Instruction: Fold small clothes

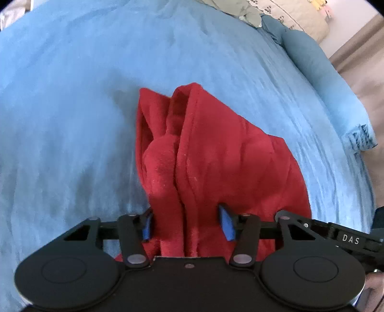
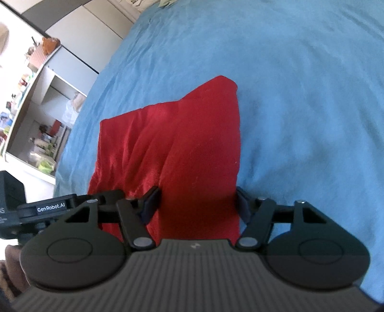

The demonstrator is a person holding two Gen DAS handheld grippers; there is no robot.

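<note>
A small red fleece garment (image 1: 216, 156) lies bunched on a blue bedspread (image 1: 72, 96). My left gripper (image 1: 187, 223) has its blue-padded fingers (image 1: 226, 224) wide apart, one on each side of a thick gathered fold of the red cloth that runs between them. In the right wrist view the same red garment (image 2: 187, 148) fills the gap of my right gripper (image 2: 196, 204), whose dark fingers (image 2: 151, 204) also stand wide apart on either side of it. The two grippers sit side by side; each shows at the edge of the other's view.
The blue bedspread (image 2: 288, 96) covers the whole bed. Its right edge and a rolled blue hem (image 1: 324, 84) drop to a beige floor. Pillows (image 1: 288, 14) lie at the far end. Open shelves with clutter (image 2: 36, 108) stand left of the bed.
</note>
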